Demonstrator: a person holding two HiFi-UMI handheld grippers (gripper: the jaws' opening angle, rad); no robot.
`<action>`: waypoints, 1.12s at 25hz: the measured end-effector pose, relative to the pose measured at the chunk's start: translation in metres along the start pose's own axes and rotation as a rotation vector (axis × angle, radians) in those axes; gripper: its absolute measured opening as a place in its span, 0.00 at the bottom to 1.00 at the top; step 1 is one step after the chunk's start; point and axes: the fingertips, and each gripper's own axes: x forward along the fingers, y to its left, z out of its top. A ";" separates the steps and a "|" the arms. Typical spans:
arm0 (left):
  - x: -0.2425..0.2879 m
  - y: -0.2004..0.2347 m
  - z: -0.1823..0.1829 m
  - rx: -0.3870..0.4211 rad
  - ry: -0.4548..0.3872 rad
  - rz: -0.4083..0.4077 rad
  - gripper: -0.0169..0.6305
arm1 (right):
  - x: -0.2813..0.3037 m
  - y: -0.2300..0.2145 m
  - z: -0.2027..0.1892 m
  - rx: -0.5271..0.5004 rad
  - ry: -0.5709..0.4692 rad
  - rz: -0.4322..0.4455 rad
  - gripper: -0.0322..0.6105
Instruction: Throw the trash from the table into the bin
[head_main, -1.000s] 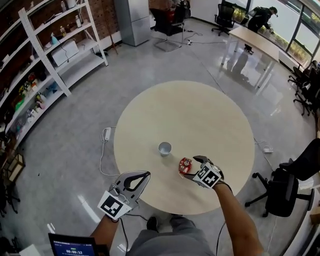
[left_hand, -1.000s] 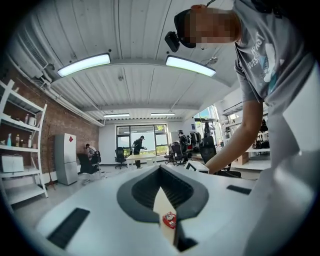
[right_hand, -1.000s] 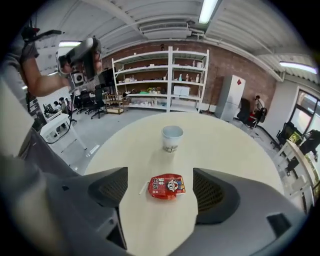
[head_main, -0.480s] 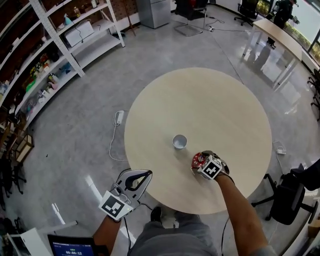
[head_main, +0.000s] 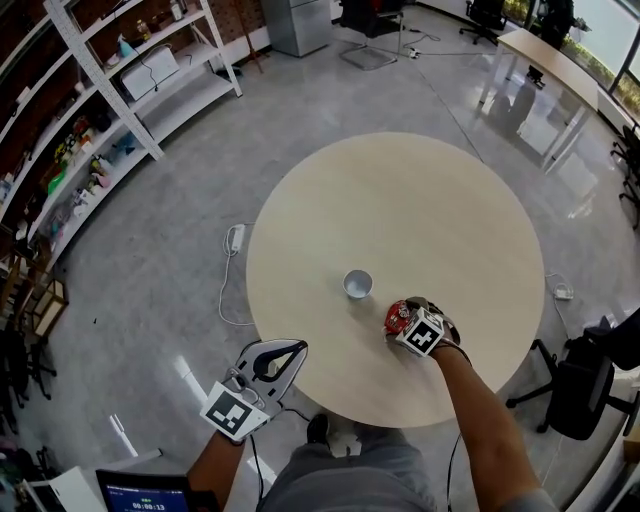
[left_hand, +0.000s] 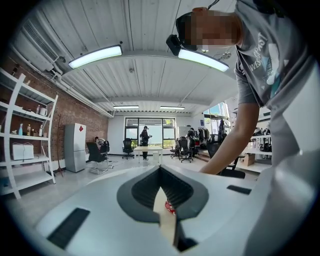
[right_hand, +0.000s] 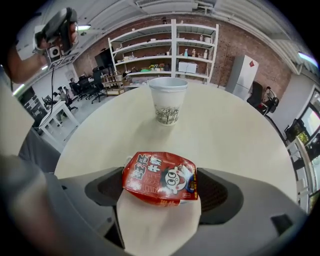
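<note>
Nearby, paper cup (right_hand: 168, 100) beyond red carton (right_hand: 160, 177) between right tongs (right_hand: 160, 189), just spread wider; left tongs (left_hand: 160, 172) pressed together.

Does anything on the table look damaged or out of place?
The red carton looks crushed: its sides are dented and it lies on the table, between the jaws of the right gripper, which have just been opening. The paper cup stands upright; I see no spill.
</note>
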 end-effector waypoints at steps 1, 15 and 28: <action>0.001 -0.001 0.000 -0.001 0.002 -0.003 0.09 | 0.000 -0.001 0.000 0.004 -0.010 -0.008 0.72; -0.001 -0.014 0.000 0.011 -0.047 -0.066 0.09 | -0.054 0.017 0.023 0.047 -0.152 -0.125 0.72; -0.061 -0.052 0.063 0.086 -0.159 -0.227 0.09 | -0.246 0.099 0.100 0.072 -0.389 -0.470 0.72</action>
